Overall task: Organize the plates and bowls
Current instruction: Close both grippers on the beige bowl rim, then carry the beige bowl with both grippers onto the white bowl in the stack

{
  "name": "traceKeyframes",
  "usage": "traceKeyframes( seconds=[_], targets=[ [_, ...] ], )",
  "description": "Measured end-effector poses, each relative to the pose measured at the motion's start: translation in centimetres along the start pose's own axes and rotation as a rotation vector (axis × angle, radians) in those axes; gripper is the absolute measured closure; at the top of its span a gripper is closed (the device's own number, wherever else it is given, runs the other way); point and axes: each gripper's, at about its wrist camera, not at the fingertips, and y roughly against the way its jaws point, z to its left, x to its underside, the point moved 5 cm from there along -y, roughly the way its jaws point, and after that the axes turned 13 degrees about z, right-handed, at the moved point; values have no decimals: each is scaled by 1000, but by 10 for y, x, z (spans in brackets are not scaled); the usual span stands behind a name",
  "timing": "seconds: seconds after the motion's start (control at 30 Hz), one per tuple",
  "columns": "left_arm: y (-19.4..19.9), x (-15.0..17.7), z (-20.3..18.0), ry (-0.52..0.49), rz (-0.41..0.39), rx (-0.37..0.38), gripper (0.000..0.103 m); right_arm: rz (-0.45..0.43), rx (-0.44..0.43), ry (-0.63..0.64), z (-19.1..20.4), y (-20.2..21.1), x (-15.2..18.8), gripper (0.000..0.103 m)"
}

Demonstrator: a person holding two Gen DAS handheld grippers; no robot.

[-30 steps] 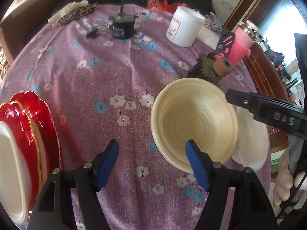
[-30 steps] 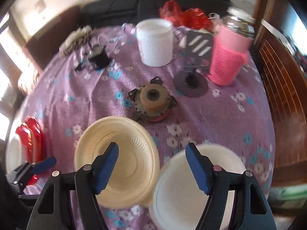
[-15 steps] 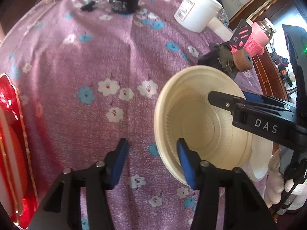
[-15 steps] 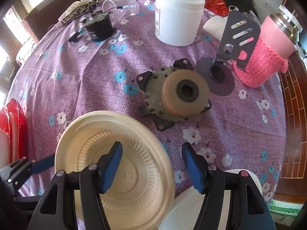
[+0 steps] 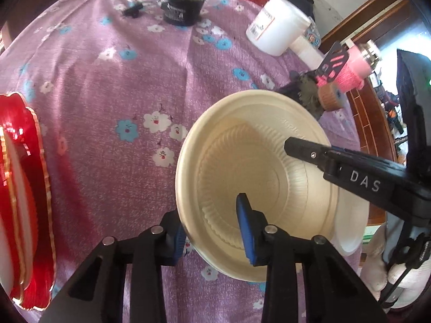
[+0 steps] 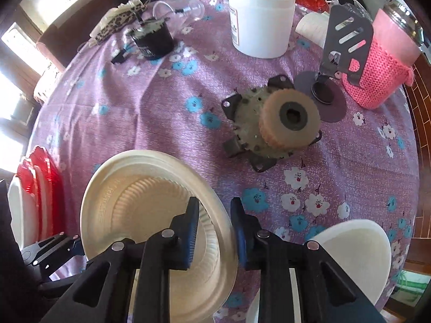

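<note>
While a cream bowl (image 5: 258, 161) sits on a round table covered by a purple flowered cloth (image 5: 113, 86), it is straddled at opposite sides of its rim by two hand-held grippers. One blue pad of the left gripper (image 5: 212, 226) is seen inside the bowl and the other outside under the near rim, and its jaws are closing on that wall. On the far side, the right gripper (image 6: 214, 223) is placed with one pad inside and one outside the rim, its jaws also closing; whether the pads already press the wall cannot be told. A white bowl (image 6: 353, 245) is seen just beside the cream one, at the table's edge. Red plates with gold edging (image 5: 29, 188) are stacked at the opposite edge, with a white plate among them. Farther back are found a small geared motor (image 6: 272, 129), a white tub (image 6: 260, 18), a pink knitted cup sleeve (image 6: 379, 75) and a black cup (image 6: 153, 39).
</note>
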Motion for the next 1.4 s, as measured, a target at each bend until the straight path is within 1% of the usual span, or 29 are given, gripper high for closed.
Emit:
traceKeyframes(
  seconds=[0.17,0.37,0.53,0.67,0.8,0.93,1.1,1.27,1.4],
  targets=[
    [25,14,-3,-18,-47,-10,70,-34,-16,-12,4,18,18,77],
    [50,36,-8,-53,-88,-19,70,-90,-8,-35,14,38,46,77],
    [75,51,-5,-67,-127,-21,70,-141,-26,-59,30,59,65,77],
    [95,59,6,-57,-148,-11,70,-167,-45,-63,53,73,73,77],
    [122,70,32,-30,-182,-19,70,-185,-64,-40,85,81,77,77],
    [146,75,66,11,-210,-27,70,-183,-94,-6,127,83,75,77],
    [171,75,124,99,-228,-32,70,-176,-120,50,187,77,68,77],
    [181,72,165,151,-231,-25,70,-152,-127,70,228,63,61,77],
    [181,67,186,162,-217,-23,70,-127,-119,57,243,48,54,77]
  ],
)
